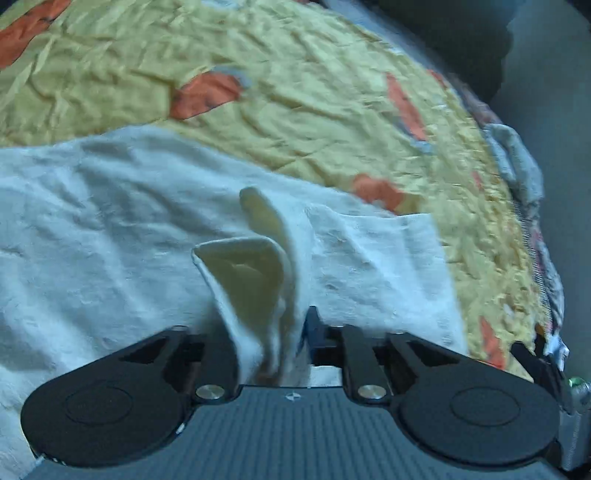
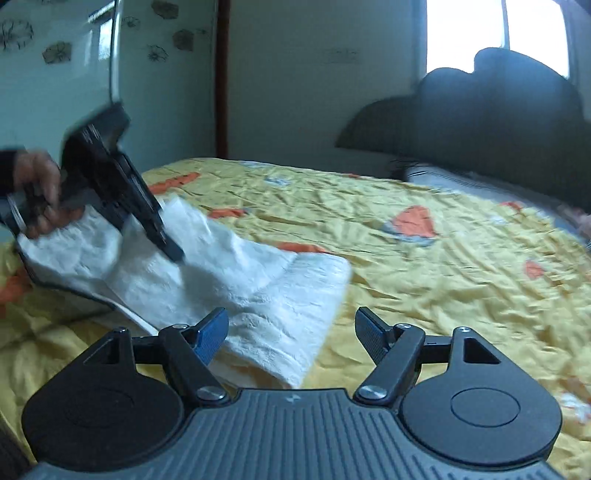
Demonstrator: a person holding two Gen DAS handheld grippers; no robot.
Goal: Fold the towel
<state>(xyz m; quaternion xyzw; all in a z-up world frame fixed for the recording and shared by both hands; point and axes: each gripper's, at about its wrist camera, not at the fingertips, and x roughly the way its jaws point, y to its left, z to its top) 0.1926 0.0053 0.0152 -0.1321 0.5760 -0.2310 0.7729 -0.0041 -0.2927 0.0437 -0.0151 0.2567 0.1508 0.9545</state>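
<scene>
No legible text (anywhere)

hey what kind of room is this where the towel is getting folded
Most likely a bedroom. The white towel lies on a bed with a wrinkled yellow bedspread patterned in orange, a dark padded headboard stands at its far end, and a bright window shows behind it.

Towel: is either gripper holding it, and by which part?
The right gripper is open and empty. A folded edge of the towel stands inside the left gripper; whether it is pinched cannot be told.
</scene>
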